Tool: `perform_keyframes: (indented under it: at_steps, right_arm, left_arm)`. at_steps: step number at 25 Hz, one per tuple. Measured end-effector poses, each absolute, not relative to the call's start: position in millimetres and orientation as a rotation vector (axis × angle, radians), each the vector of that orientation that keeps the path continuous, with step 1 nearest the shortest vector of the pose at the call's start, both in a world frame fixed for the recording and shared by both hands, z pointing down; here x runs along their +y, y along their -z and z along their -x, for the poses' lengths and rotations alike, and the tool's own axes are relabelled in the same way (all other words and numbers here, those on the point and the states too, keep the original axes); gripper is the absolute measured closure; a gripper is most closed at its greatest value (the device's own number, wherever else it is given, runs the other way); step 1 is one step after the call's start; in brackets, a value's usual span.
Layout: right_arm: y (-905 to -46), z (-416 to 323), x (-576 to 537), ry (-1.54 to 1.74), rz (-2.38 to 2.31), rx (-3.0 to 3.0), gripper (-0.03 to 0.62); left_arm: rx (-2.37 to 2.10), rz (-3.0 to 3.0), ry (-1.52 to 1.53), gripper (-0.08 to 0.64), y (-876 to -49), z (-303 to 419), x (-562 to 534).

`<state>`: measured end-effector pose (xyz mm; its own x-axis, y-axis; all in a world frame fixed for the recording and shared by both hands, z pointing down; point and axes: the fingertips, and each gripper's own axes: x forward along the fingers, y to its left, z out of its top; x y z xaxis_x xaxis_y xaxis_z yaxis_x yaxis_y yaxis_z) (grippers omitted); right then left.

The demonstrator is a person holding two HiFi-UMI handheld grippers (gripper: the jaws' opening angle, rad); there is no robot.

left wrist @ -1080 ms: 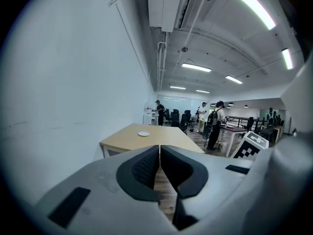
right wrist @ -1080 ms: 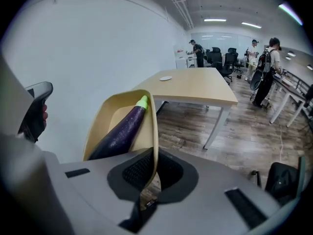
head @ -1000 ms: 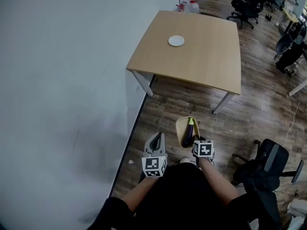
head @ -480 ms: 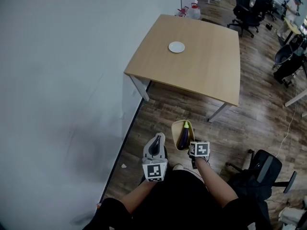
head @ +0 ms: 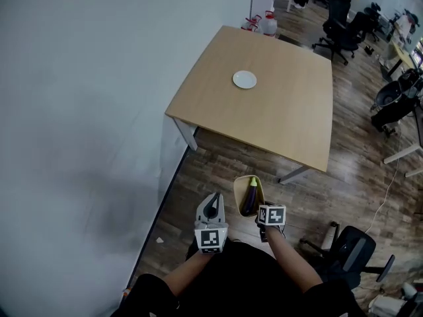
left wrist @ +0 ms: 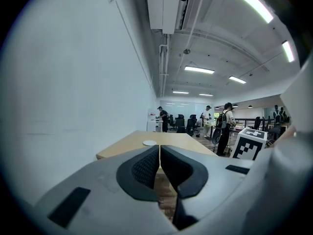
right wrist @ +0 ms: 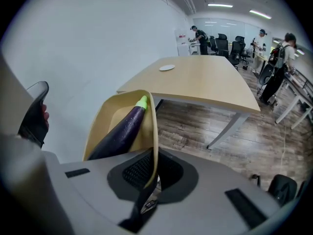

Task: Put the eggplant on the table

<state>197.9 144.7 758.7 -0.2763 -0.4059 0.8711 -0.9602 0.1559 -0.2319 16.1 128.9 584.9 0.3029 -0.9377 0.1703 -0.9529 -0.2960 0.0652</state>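
The long, dark purple eggplant (right wrist: pixel 120 131) with a green tip lies in a pale yellow plastic bowl (right wrist: pixel 103 121). The right tongs (right wrist: pixel 150 174) are clamped tight on that bowl's thin rim. The eggplant sits just past the jaws and a little to their left. Its green tip points toward the table. Its fat end is hidden behind the grey body of the tongs. In the head view, the black-and-white marker cube (head: pixel 271 214) on the right tongs covers the near end of the bowl, so the grip cannot be seen there.

The left tongs (left wrist: pixel 159 153) are pressed together with nothing between them. They are on the near side of the table too, close to the bowl.

The light wooden square table (head: pixel 277 111) with white legs is well apart from both tongs. A small round white plate (head: pixel 244 79) rests on the table, toward its far left side. Brown wooden floor (head: pixel 218 164) lies on the near side of the table. A plain white wall (head: pixel 86 111) stands along the table's left side. Past the table, a few people (right wrist: pixel 286 48) are too far away to make out well.
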Motion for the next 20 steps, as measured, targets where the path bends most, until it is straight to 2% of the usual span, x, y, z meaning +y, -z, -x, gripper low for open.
perform_keyframes:
  at_steps: [20]
  right_arm:
    - [-732.1,-101.1,-69.5,-1.175,-1.49,-1.731,0.529]
  left_arm:
    - [-1.612,-2.545,-0.057,0.541,-541.7,81.8,-58.2]
